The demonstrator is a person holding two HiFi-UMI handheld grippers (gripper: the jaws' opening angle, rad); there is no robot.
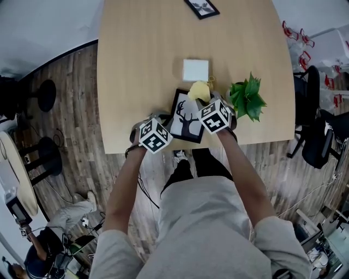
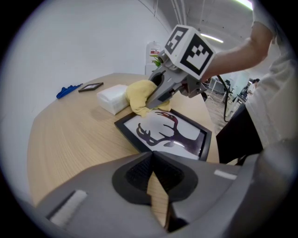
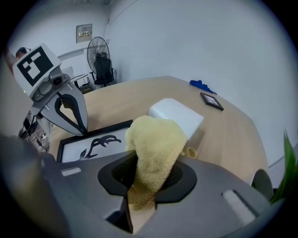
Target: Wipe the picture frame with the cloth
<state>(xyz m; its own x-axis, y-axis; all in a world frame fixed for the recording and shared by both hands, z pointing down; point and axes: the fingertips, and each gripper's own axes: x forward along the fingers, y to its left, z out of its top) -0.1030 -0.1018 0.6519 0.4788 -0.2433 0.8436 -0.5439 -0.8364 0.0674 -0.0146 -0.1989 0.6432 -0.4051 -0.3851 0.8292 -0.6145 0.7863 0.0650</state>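
A black picture frame (image 1: 186, 121) with a deer silhouette lies flat at the near edge of the wooden table (image 1: 136, 65). My right gripper (image 1: 210, 103) is shut on a yellow cloth (image 1: 198, 90), which hangs over the frame's far right corner. In the right gripper view the cloth (image 3: 152, 153) bulges out from between the jaws, with the frame (image 3: 95, 143) to the left. My left gripper (image 1: 163, 128) sits at the frame's near left side, jaws shut with nothing between them. The left gripper view shows the frame (image 2: 164, 132) ahead and the cloth (image 2: 140, 95) at its far end.
A white box (image 1: 195, 70) lies just beyond the frame. A green plant (image 1: 246, 98) stands to the right near the table edge. A small dark frame (image 1: 202, 7) lies at the far side, and a blue object (image 3: 200, 85) beside it. Chairs (image 1: 316, 136) stand to the right.
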